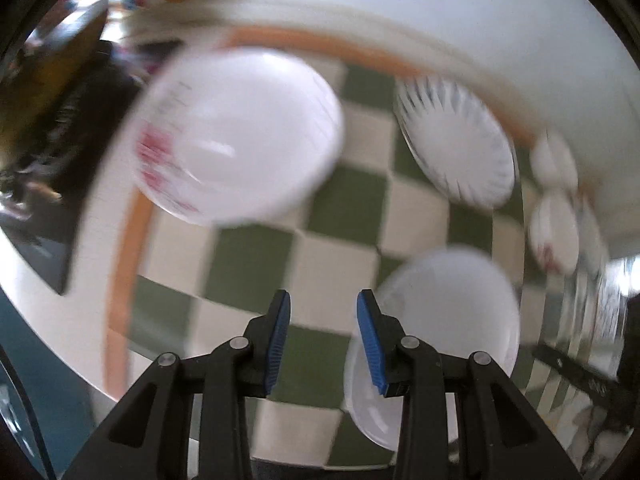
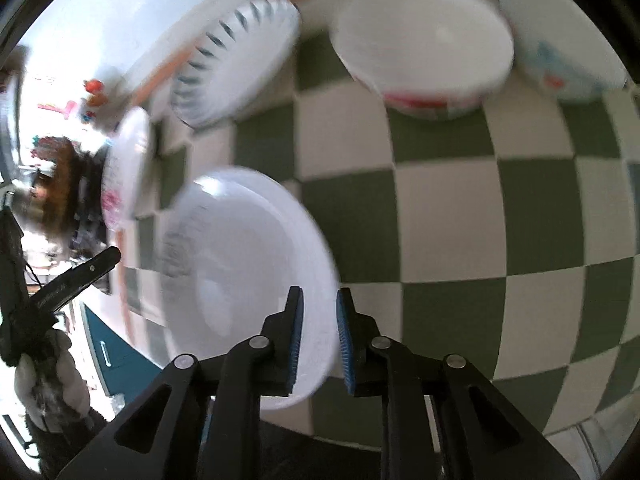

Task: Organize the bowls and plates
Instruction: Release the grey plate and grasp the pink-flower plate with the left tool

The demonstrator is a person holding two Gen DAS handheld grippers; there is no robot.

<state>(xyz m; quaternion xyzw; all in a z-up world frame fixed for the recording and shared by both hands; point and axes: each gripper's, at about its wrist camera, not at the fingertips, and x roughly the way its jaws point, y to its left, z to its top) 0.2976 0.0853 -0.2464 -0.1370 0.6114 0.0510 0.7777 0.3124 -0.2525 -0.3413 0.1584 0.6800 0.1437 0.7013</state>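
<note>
In the left wrist view, my left gripper (image 1: 323, 300) is open and empty above the green checked cloth (image 1: 256, 264). A white bowl with red print (image 1: 236, 136) lies ahead left, a blue-fringed plate (image 1: 456, 144) ahead right, a plain white bowl (image 1: 448, 308) beside the right finger. In the right wrist view, my right gripper (image 2: 318, 296) straddles the rim of a white bowl (image 2: 244, 272), its jaws narrow around the rim. The fringed plate (image 2: 236, 60) and a red-patterned bowl (image 2: 424, 44) lie farther off.
Two small bowls (image 1: 556, 224) stand at the right in the left view. A pale bowl with blue print (image 2: 560, 52) sits far right and a tilted bowl (image 2: 124, 168) at the left. The left gripper's arm (image 2: 72, 280) shows at the left edge. The cloth has an orange border (image 1: 120, 280).
</note>
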